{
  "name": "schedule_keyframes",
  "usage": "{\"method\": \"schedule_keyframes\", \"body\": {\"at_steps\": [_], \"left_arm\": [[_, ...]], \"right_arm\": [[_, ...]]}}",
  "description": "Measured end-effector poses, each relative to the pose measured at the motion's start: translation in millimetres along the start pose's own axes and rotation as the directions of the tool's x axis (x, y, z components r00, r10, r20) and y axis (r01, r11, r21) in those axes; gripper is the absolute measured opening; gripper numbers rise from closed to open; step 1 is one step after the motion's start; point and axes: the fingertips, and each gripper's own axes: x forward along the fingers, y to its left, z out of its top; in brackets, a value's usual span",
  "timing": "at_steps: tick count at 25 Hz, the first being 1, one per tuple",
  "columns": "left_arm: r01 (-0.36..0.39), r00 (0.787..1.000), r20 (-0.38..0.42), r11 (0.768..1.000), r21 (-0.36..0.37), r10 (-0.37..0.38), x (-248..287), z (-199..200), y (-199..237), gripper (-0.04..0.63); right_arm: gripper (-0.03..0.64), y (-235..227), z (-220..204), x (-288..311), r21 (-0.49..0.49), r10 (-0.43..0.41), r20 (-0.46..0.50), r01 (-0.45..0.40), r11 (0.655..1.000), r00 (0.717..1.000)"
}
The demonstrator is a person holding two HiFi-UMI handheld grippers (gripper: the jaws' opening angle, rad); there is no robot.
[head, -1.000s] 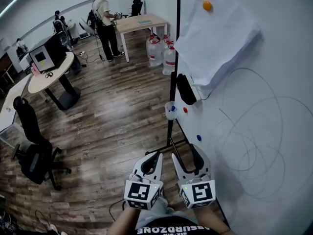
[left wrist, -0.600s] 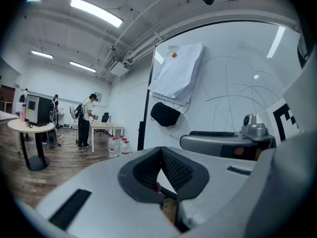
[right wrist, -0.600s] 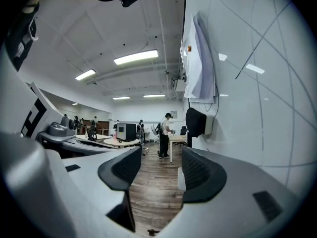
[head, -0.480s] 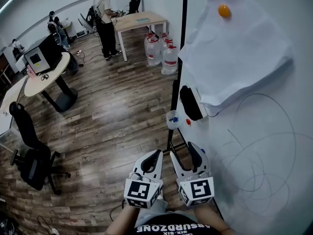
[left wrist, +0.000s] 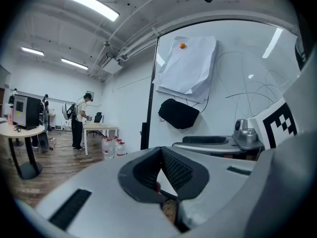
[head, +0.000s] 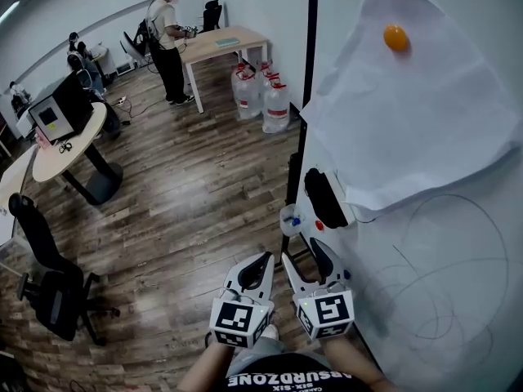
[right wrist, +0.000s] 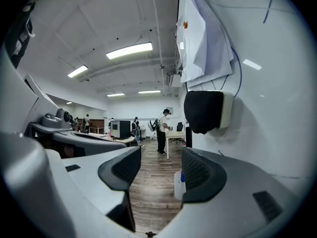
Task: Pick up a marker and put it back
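Currently both grippers are held low and side by side in front of the whiteboard (head: 441, 243), neither one touching anything

- Left gripper (head: 263, 261): its own view shows the ribbed pads pressed together at the tips, nothing pinched between them. Only a sliver of board and a small red speck show through the gap behind the tips
- Right gripper (head: 302, 250): jaws spread, wood floor (right wrist: 153, 182) visible between them, nothing held
- Marker (head: 295, 219): blue cap up, standing in a small translucent cup (head: 287, 217) fixed at the board's edge, beside the dark frame post (head: 309, 72). Seen from the right gripper view, the marker (right wrist: 182, 176) and the cup (right wrist: 178, 188) sit ahead of the open jaws, close against the right-hand pad in the picture, apart from it
- Black eraser (head: 325, 198) is stuck to the board just above and to the right of the cup; a red magnet (head: 319, 225) sits just beside the cup, below the eraser
- White paper sheet (head: 417, 121) hangs on the board, pinned by an orange magnet (head: 395, 37); its lower corner reaches the eraser. Thin looping pen lines cover the board below the sheet
- Background: water jugs (head: 261, 100) on the floor near the post, a person (head: 167, 35) standing at a desk (head: 216, 46), a round table (head: 61, 141), a black office chair (head: 45, 280)
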Motion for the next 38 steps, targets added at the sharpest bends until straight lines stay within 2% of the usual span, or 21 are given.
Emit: {"method": "schedule_keyframes", "body": {"at_steps": [4,10,20,29,38], "left_arm": [[0.024,1.0,-0.004,1.0,0.009,-0.024,9,-1,13,0.008],[0.041,0.999,-0.02,0.999,-0.017,-0.042,18,-10,20,0.008],[0.024,0.999,-0.042,1.0,-0.019,-0.025,31,-22,33,0.008],[0.039,0.997,-0.072,0.999,-0.001,-0.039,57,-27,45,0.008],[0.053,0.994,-0.096,0.999,-0.005,-0.053,72,-29,58,0.008]], "right_arm": [[0.232,-5,-8,19,-0.005,-0.031,-0.021,0.031,1.0,0.999],[0.232,-15,-14,30,0.001,-0.055,-0.041,0.055,0.998,0.998],[0.231,-29,-48,53,0.003,-0.079,-0.091,0.08,0.997,0.993],[0.224,-48,-74,84,0.063,-0.132,-0.093,0.139,0.988,0.987],[0.199,-60,-103,113,0.1,-0.139,-0.166,0.157,0.982,0.976]]}}
